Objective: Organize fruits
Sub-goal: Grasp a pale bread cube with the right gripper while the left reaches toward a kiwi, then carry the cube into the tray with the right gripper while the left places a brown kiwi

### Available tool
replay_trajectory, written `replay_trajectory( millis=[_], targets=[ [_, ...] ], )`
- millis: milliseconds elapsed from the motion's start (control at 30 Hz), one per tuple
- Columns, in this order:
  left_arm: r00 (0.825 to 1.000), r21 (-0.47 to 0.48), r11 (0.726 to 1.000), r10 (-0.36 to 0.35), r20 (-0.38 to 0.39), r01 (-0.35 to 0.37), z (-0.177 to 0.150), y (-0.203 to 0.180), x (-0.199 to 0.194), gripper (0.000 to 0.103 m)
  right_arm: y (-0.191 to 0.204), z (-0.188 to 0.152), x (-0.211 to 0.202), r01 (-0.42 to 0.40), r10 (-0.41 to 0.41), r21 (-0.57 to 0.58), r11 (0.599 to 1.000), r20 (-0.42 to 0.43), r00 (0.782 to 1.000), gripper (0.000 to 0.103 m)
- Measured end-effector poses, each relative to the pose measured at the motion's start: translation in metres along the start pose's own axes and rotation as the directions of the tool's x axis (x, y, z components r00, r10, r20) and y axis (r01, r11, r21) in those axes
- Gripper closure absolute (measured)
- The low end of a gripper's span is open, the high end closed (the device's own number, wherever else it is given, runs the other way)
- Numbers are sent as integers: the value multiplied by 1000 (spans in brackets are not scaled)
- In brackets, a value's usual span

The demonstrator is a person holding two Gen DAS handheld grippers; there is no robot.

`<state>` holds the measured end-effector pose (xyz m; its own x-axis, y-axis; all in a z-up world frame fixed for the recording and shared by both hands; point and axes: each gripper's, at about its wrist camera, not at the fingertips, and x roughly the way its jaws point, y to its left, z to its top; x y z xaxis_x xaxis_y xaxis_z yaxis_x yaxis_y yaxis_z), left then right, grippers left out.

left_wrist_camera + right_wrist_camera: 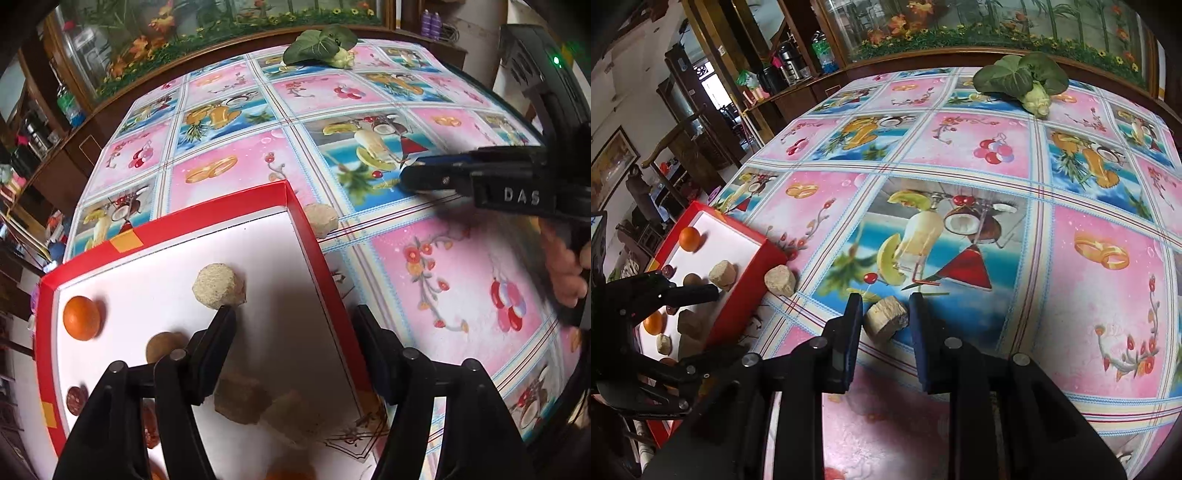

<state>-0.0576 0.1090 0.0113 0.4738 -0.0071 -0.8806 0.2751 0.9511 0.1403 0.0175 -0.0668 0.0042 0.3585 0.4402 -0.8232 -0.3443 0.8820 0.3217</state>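
Observation:
A red box (218, 206) with a white floor holds an orange (81, 317), a round beige chunk (218, 286), brown chunks (242, 400) and small dark red fruits. My left gripper (293, 325) hangs open over the box's right wall with nothing between its fingers; it also shows as the left gripper (701, 325) in the right wrist view. My right gripper (886, 308) is shut on a beige chunk (886, 321) that rests on the tablecloth. A second beige chunk (780, 280) lies on the table against the box's outer corner.
A leafy green vegetable (1023, 79) lies at the table's far edge. The fruit-patterned tablecloth (1071, 258) covers the table. A wooden cabinet with a glass front stands behind it. A hand (565, 266) grips the right gripper's handle.

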Motion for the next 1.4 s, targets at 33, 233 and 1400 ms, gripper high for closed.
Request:
replay_trajectory(
  millis=[33, 233, 1400],
  targets=[
    [1000, 7, 1000, 10, -1, -10, -1, 1, -1, 36, -2, 0, 0, 0, 0, 6, 1000, 1, 1000, 75],
    [999, -16, 999, 35, -32, -35, -7, 21, -2, 37, -3, 1, 0, 6, -6, 6, 1000, 3, 1000, 75],
    [997, 47, 997, -57, 42, 55, 50, -30, 22, 80, -8, 3, -1, -9, 10, 63, 998, -11, 1000, 75]
  ],
)
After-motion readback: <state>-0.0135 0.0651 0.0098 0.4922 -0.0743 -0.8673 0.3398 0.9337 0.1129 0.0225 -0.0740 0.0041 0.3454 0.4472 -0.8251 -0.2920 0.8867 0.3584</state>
